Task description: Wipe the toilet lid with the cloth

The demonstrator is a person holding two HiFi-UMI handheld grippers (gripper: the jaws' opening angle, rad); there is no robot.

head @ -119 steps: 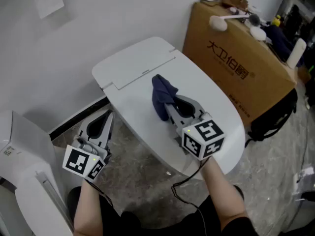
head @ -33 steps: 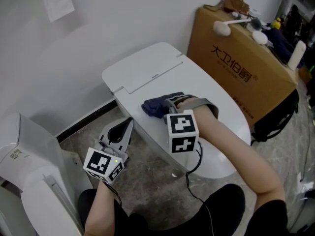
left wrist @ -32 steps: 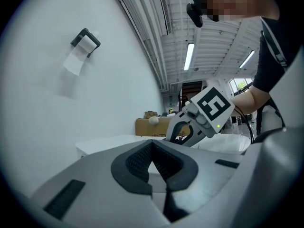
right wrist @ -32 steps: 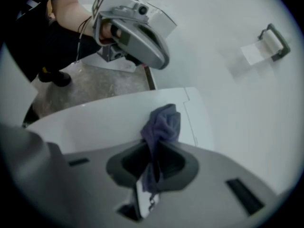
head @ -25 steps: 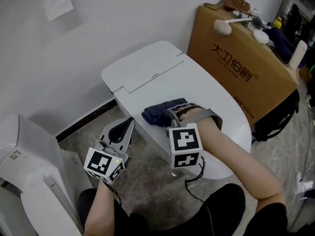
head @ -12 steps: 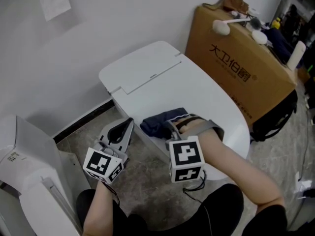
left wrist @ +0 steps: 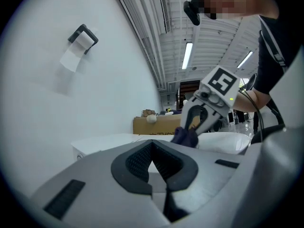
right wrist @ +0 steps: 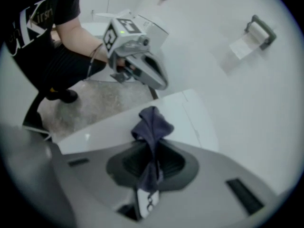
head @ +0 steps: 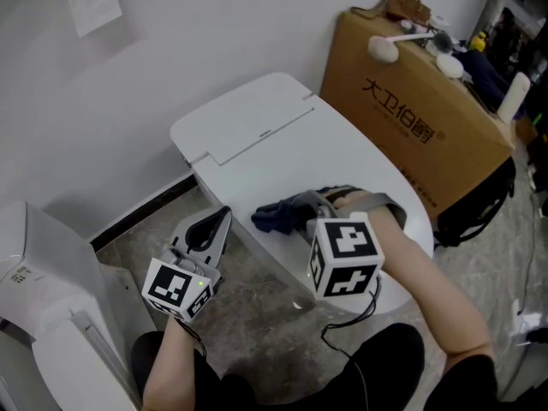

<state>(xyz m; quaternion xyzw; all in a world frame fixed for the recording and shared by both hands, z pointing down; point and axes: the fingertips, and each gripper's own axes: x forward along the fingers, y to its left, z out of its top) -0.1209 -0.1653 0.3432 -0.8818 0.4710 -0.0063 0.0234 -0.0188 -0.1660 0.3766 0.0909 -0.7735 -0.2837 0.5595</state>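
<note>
The head view looks steeply down on the toilet lid (head: 342, 161). The two gripper views face each other across it, the left one from low down.

Plain white wall (head: 171, 58) right across the back, with a sheet of paper (head: 94, 2) stuck up high and a dark skirting strip (head: 141, 214) along its foot. The floor (head: 257, 298) is grey and speckled. Over on the right stands a big brown cardboard box (head: 419, 118) with printing on its side, a black bag (head: 479, 202) just beside its lower corner. From lower down, there's a paper roll holder (left wrist: 83, 36) on the wall, and long strip lights (left wrist: 187, 56) glowing on a ribbed ceiling (left wrist: 213, 42).
</note>
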